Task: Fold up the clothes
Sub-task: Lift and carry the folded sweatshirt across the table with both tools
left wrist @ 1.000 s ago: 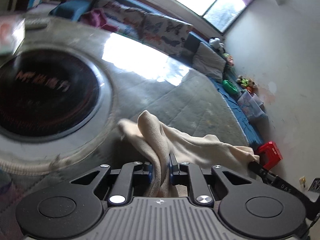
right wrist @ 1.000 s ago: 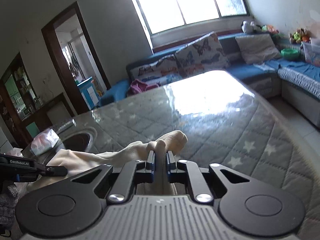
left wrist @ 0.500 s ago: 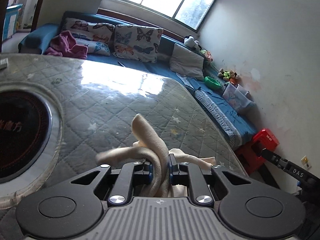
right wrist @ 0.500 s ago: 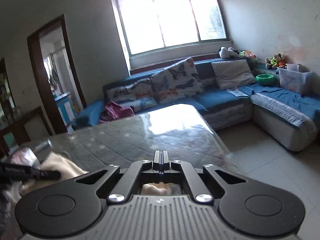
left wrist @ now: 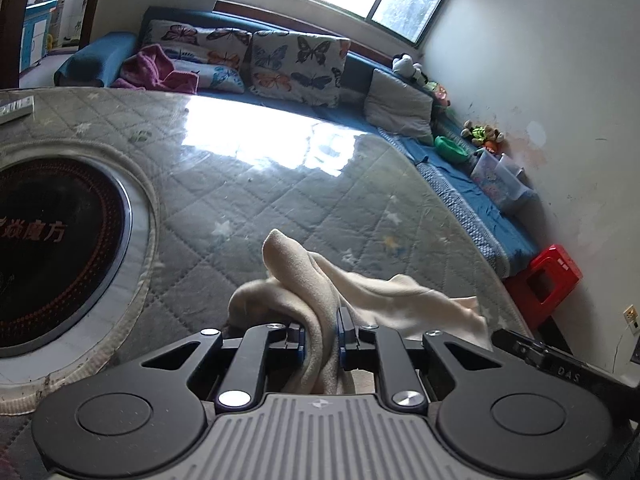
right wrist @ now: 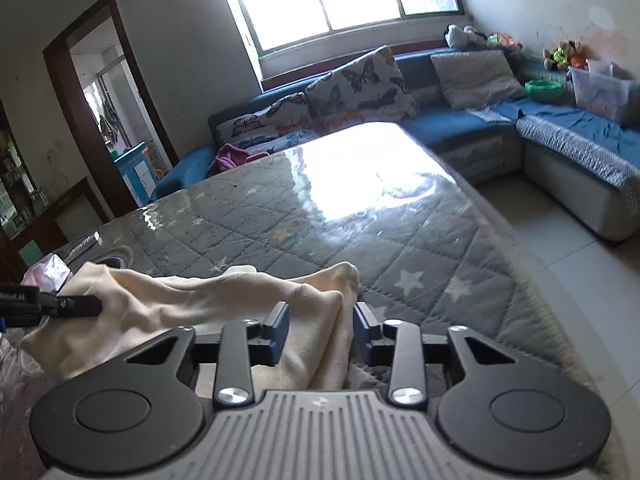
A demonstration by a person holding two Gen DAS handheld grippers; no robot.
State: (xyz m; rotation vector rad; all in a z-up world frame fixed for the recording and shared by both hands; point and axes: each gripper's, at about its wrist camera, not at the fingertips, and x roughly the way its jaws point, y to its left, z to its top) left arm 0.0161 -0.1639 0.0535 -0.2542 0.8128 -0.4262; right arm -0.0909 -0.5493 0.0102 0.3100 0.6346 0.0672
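A cream cloth garment (left wrist: pixel 320 300) lies bunched at the near edge of the quilted grey table (left wrist: pixel 280 200). My left gripper (left wrist: pixel 320 332) is shut on a fold of it. In the right wrist view the same cloth (right wrist: pixel 200 308) stretches from left to right across the table's near edge. My right gripper (right wrist: pixel 320 328) is open, its jaws apart with the cloth's right end lying between them. The left gripper's finger (right wrist: pixel 72 306) shows at the left, pinching the cloth's far end. The right gripper's finger (left wrist: pixel 560 364) shows at the right in the left wrist view.
A round black cooktop (left wrist: pixel 52 248) is set into the table at the left. A tissue pack (right wrist: pixel 48 272) sits by it. A blue sofa (right wrist: pixel 460 132) with butterfly cushions runs behind and right of the table. A red stool (left wrist: pixel 548 284) stands off the table's right edge.
My right gripper was shut on the cloth's end, then lifted away shut, and now is open around that end. My left gripper kept its grip and shifted right, away from the cooktop.
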